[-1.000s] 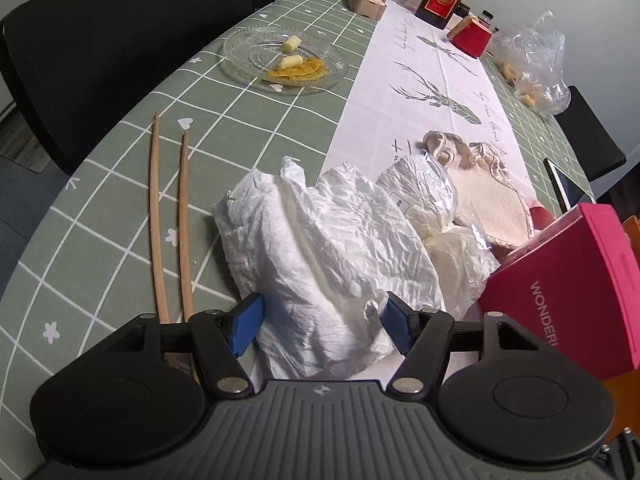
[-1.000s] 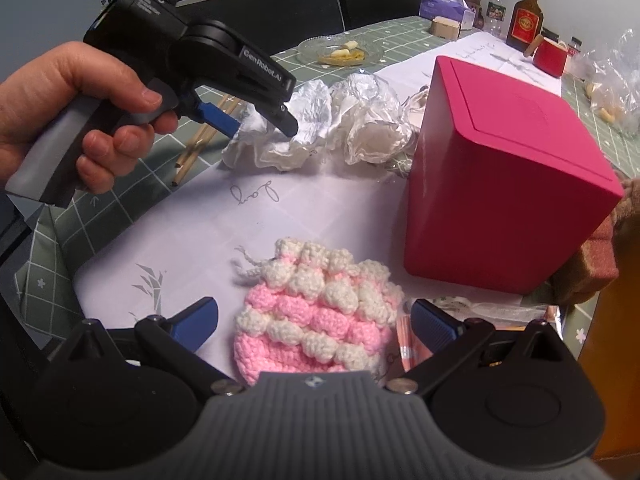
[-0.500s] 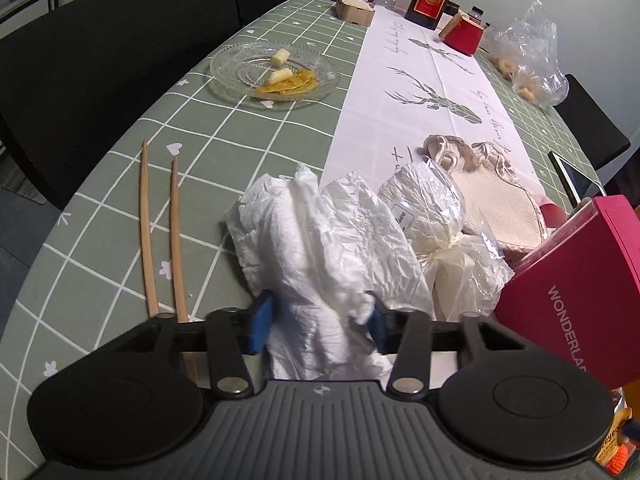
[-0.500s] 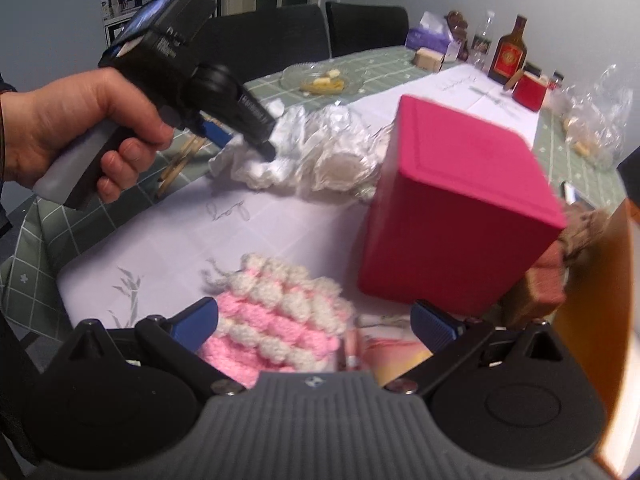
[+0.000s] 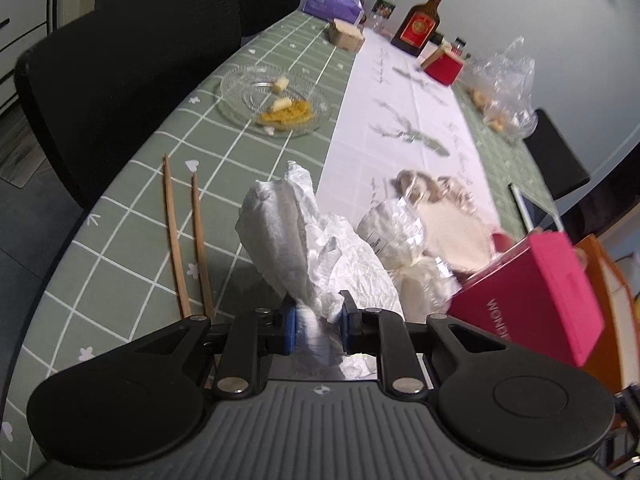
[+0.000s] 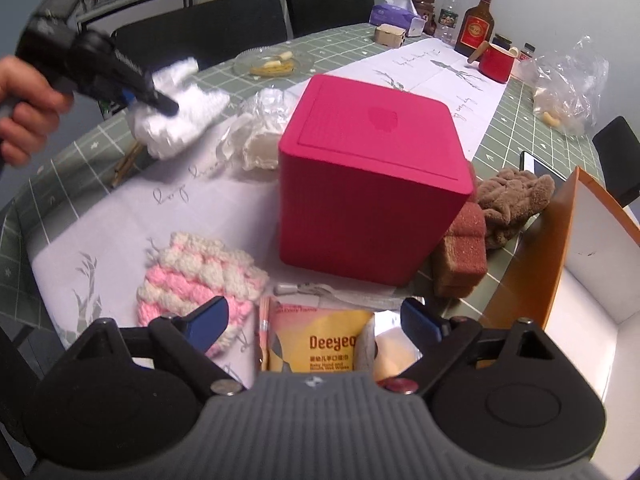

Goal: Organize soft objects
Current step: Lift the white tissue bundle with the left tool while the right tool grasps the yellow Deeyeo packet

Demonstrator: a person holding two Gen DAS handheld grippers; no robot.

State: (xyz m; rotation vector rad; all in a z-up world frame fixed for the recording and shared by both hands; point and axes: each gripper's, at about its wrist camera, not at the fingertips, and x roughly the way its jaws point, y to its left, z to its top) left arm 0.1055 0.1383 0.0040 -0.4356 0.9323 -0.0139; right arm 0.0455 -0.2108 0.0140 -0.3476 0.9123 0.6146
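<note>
The left gripper (image 5: 318,325) had just been closing and pinched the crumpled white plastic bag (image 5: 296,240), lifted at ten o'clock from the pink box (image 6: 372,196). The right gripper (image 6: 316,320), jaws wide after closing slightly, held nothing above the wipes packet (image 6: 320,344), the pink-and-white crocheted pouch (image 6: 200,276) at its nine o'clock.

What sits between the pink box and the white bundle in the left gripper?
A clear-wrapped cream bundle lies between the pink box and the white bundle held in the left gripper, seen in the right wrist view.
</note>
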